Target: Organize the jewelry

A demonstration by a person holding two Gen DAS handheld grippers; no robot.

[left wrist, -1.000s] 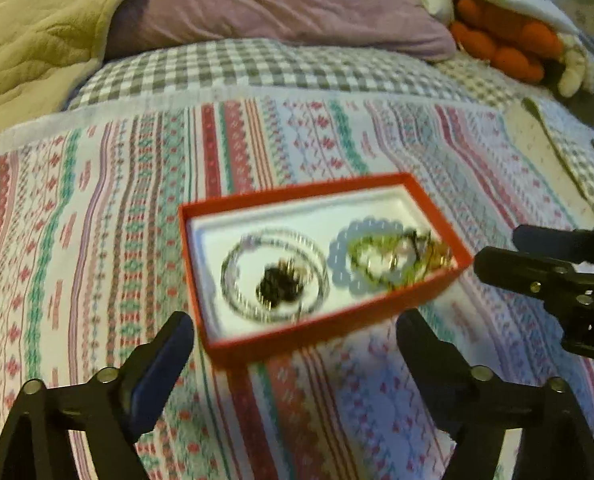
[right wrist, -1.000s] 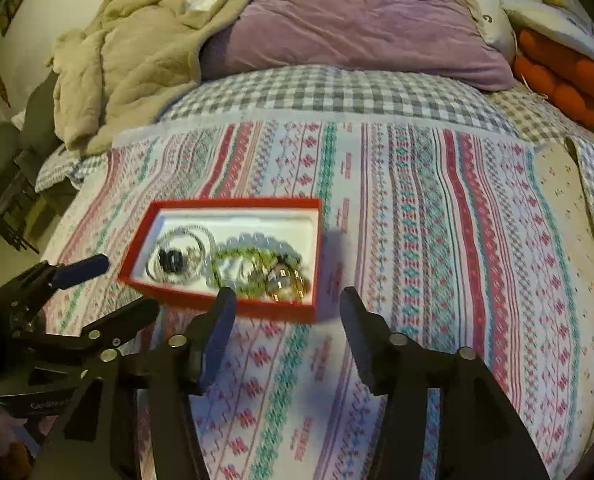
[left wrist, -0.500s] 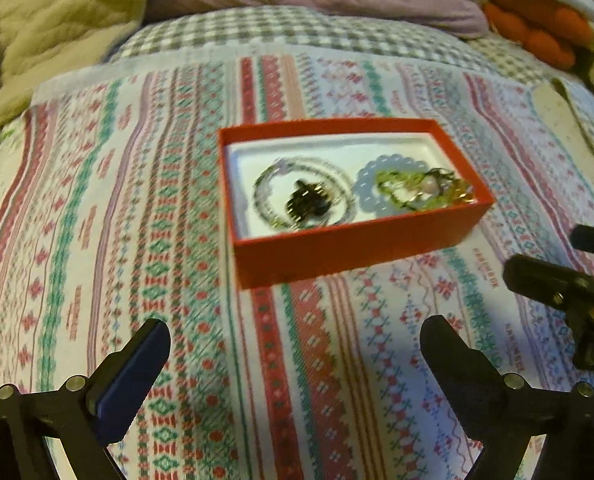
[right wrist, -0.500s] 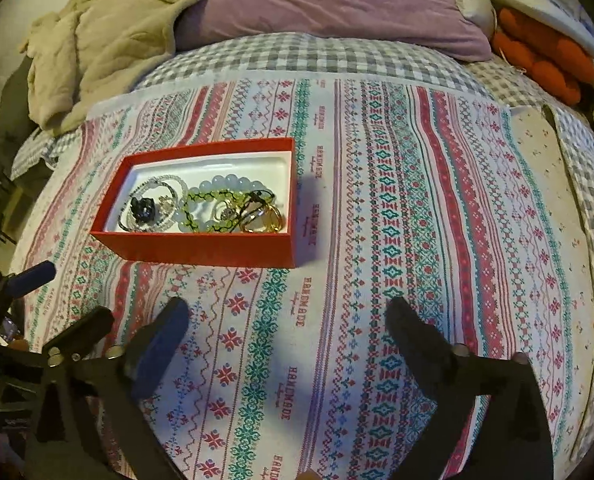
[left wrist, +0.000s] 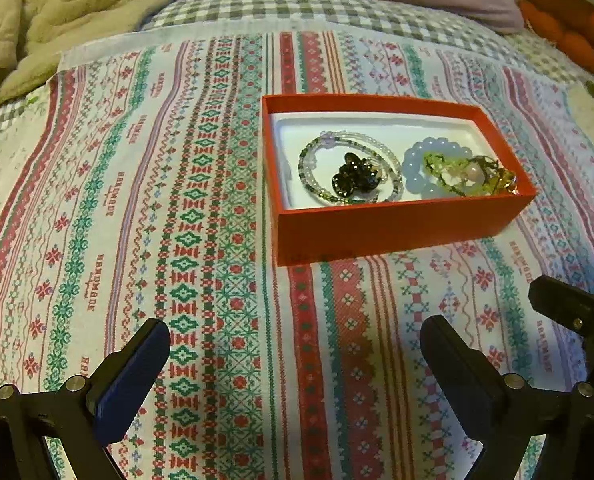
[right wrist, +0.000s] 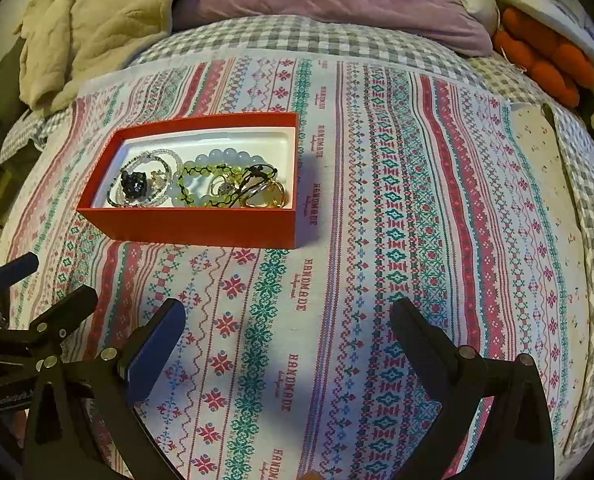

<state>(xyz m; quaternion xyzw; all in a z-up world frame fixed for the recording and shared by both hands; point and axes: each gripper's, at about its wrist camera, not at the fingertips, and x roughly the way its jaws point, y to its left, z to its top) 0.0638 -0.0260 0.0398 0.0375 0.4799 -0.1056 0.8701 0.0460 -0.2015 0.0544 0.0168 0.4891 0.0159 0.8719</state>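
the jewelry (left wrist: 401, 168) lies all together in the red box (left wrist: 397, 228): a clear bead loop around a dark charm at the left end, and a pale blue bead bracelet, a green strand and gold rings tangled at the right end. nothing lies loose on the cloth (left wrist: 177, 240) around it, so by the look of things the gathering is done, or the sorting has not begun; the frames do not say which. the right-end pile is still a knot, and no lid is in view.

the box sits on the bed, on the patterned cloth, left of its middle in the right wrist view and well back from the near edge.

the left hand-held gripper (left wrist: 293, 356) has just been opening; its jaws stand wide with nothing between them. the right hand-held gripper (right wrist: 287, 328) likewise, wide and empty. both hang over bare cloth, apart from the box.
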